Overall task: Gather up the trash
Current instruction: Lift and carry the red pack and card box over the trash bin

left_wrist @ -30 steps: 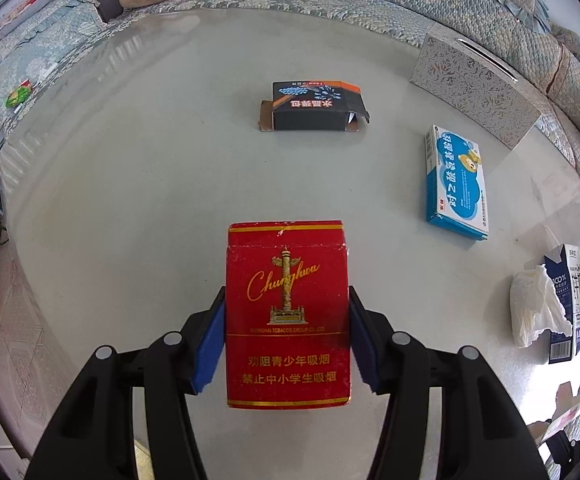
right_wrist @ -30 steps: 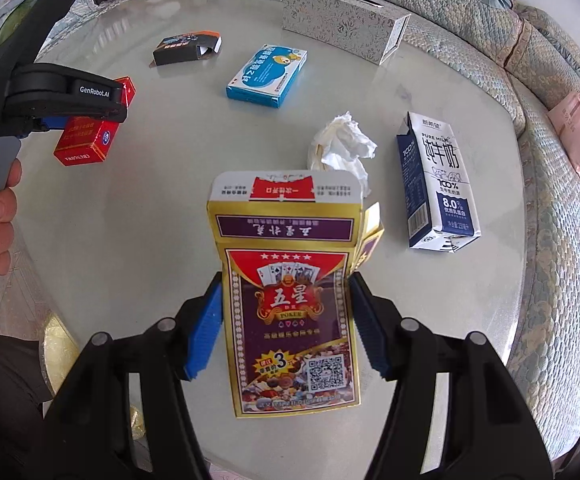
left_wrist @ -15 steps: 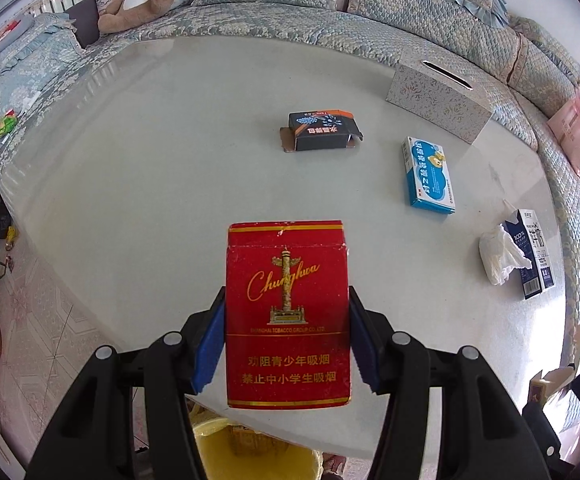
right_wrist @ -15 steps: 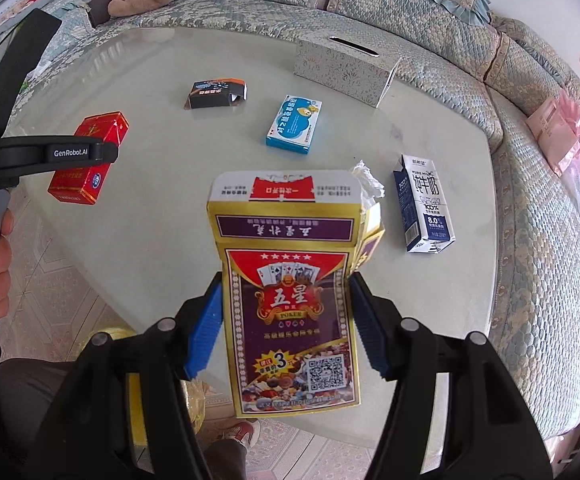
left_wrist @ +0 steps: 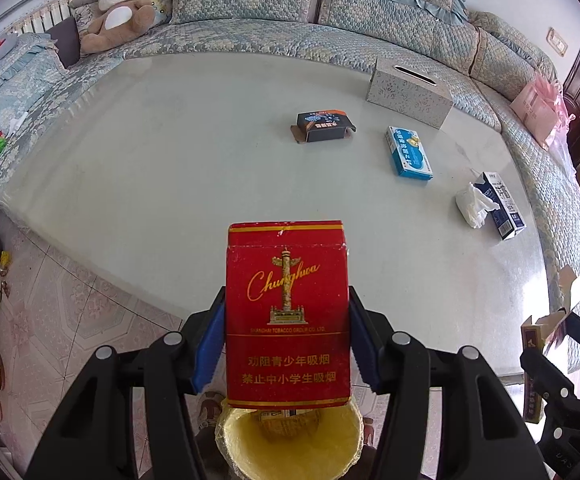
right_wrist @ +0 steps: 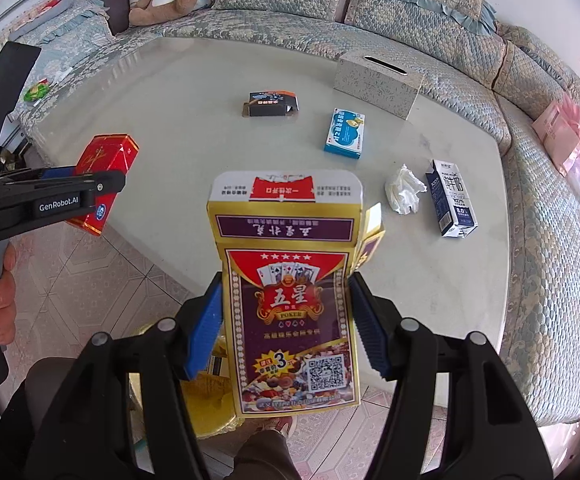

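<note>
Between my left gripper's [left_wrist: 288,332] blue pads [left_wrist: 210,344] sits a red Chunghwa cigarette pack [left_wrist: 287,312], clamped upright on both sides; directly beneath it, at 6 o'clock, is a yellow-lined trash bin [left_wrist: 290,440]. My right gripper [right_wrist: 288,332] likewise pinches a yellow and purple poker card box [right_wrist: 290,304], top flap open, with the bin's yellow liner [right_wrist: 210,404] low at 7 o'clock.

On the pale tabletop [left_wrist: 194,160], farther out:
- crumpled white tissue [right_wrist: 403,190], 2 o'clock, just beside a dark blue milk carton [right_wrist: 451,200] lying on its side;
- blue medicine box [right_wrist: 345,134], 1 o'clock;
- black carton with open end flaps [right_wrist: 270,104], 12 o'clock;
- patterned silver tissue box [right_wrist: 377,80] at the far edge.

Beyond: quilted blue-green sofa [left_wrist: 290,4], teddy bear [left_wrist: 116,12] at 11 o'clock.
</note>
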Available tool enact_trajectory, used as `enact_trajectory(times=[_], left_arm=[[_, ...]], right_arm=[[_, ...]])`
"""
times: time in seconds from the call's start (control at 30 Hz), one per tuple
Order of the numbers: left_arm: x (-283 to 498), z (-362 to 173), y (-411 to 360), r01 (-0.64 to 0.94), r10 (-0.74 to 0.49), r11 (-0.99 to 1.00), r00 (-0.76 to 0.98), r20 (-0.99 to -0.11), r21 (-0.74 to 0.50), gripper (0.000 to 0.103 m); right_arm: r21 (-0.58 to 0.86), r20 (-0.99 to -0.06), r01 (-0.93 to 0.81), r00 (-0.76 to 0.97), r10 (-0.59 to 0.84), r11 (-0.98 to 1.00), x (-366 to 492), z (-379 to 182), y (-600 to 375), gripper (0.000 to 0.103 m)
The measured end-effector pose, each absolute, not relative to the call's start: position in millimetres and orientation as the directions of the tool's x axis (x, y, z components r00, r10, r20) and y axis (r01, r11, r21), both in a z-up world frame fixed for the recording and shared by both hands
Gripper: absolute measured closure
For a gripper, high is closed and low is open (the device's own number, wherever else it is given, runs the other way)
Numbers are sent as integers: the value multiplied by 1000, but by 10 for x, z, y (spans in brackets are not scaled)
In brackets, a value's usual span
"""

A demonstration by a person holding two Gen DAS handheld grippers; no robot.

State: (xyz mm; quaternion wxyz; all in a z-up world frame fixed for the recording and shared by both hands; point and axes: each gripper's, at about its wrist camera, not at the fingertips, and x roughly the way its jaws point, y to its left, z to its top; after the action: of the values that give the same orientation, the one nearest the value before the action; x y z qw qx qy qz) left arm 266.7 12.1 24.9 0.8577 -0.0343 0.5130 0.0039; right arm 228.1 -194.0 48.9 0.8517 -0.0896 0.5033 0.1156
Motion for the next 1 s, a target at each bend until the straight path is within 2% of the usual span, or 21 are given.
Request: enact_trajectory(times=[0.57, 1.0], left_arm=[[1570, -182, 207, 58, -45, 998, 450, -892, -21, 49], [1184, -1095, 132, 109, -64, 994, 328, -942, -29, 49]], right_arm=[[17, -904, -301, 403, 144, 953, 1368, -55, -1455, 43], [42, -954, -280, 272, 122, 959, 1030, -972, -1308, 43]])
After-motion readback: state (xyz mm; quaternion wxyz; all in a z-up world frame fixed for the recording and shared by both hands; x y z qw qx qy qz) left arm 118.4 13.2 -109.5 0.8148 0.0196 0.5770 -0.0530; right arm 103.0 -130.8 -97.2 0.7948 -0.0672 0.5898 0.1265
